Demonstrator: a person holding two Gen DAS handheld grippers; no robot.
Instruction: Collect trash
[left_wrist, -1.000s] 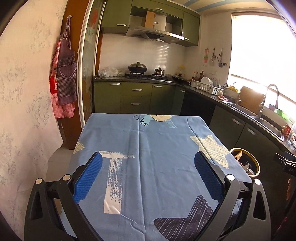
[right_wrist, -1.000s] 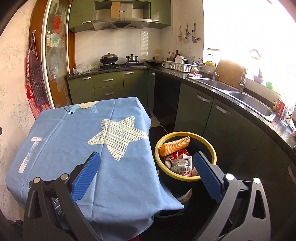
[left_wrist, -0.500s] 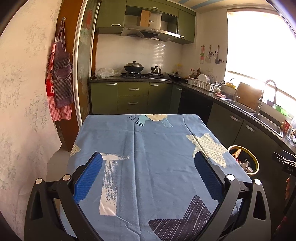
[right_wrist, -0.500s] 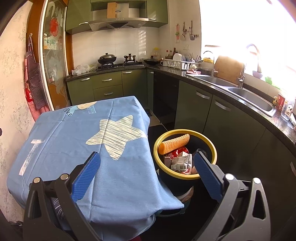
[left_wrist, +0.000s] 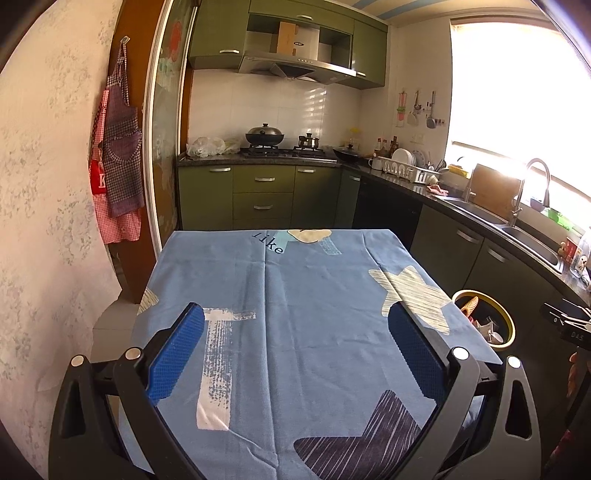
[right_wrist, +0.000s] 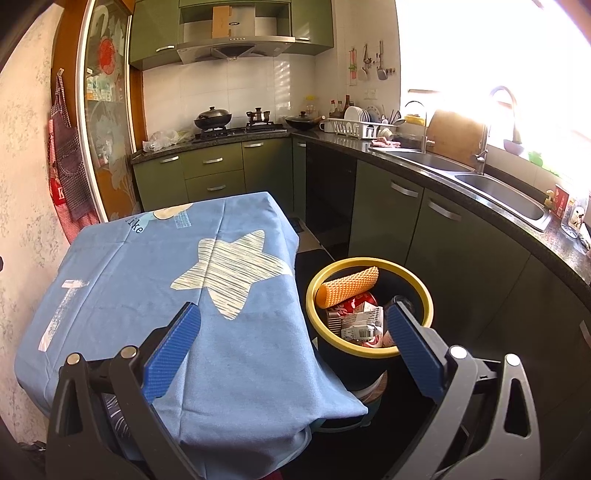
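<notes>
A black bin with a yellow rim (right_wrist: 426, 295) stands on the floor right of the table; it also shows in the left wrist view (left_wrist: 509, 325). It holds an orange ribbed roll (right_wrist: 349, 287), a red can (right_wrist: 352, 304) and crumpled paper (right_wrist: 362, 325). My right gripper (right_wrist: 293, 325) is open and empty, above the table's right edge and the bin. My left gripper (left_wrist: 295, 328) is open and empty above the table with the blue cloth (left_wrist: 295, 295). No loose trash shows on the cloth.
Green cabinets (left_wrist: 262, 195) and a stove with pots (left_wrist: 266, 134) stand behind the table. A dark counter with a sink (right_wrist: 502, 192) and dish rack (right_wrist: 354, 127) runs along the right. Aprons (left_wrist: 118, 155) hang on the left wall.
Both grippers have pulled back and risen slightly, so the table and bin look a little farther away. Both stay open and empty.
</notes>
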